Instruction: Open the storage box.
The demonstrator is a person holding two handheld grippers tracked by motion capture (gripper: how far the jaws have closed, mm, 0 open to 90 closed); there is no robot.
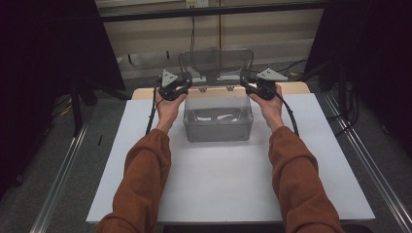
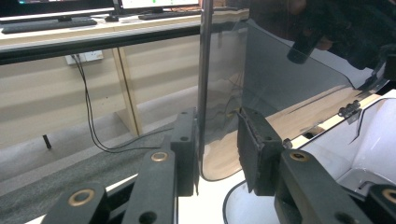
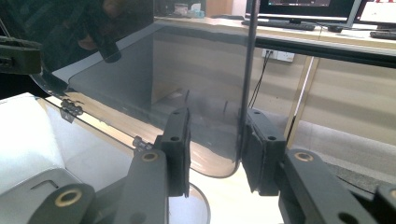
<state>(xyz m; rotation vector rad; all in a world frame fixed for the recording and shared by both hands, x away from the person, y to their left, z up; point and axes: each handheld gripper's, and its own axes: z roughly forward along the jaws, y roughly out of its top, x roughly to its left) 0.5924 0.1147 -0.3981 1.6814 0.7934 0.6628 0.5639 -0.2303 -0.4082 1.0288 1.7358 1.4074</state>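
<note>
Clear plastic box (image 1: 218, 119) sits on the white desk (image 1: 218, 184), toward its far edge, centred between your forearms. Its clear lid (image 1: 216, 62) stands raised, roughly upright, hinged along the box's back rim.

Your left tongs (image 1: 187, 83) sit at the lid's left edge, just above the box's back-left corner. In the left gripper view the lid edge (image 2: 204, 84) runs down between the two black jaws, which stand apart; one jaw looks close against the panel, the other clearly off it, so not clamped.

Your right tongs (image 1: 247, 83) sit at the lid's right edge, above the box's back-right corner. In the right gripper view the lid edge (image 3: 247, 79) passes between parted jaws, gaps on both sides.

Cables (image 2: 88, 112) hang behind the box.
</note>
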